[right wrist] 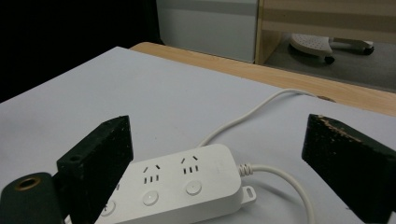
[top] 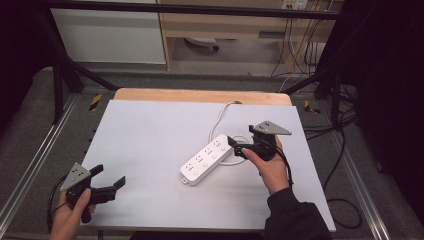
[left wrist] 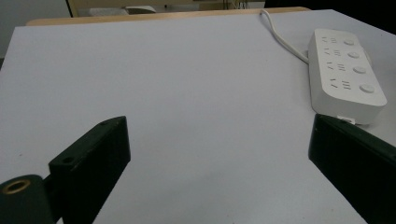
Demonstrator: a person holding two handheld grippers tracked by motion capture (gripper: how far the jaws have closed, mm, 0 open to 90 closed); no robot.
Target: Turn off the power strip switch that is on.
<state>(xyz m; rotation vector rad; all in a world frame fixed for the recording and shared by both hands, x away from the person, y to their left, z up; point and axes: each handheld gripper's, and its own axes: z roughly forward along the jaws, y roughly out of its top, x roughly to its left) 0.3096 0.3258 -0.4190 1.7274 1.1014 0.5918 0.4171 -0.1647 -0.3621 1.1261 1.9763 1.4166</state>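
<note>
Left gripper (top: 111, 176) fingers spread, empty | right gripper (top: 234, 146) fingers spread at power strip (top: 207, 159) cord end

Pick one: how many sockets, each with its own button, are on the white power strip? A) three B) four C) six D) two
B: the power strip shows four sockets in a row in the left gripper view, each with its own round button beside it, and the high view shows the same four along its top face.
</note>
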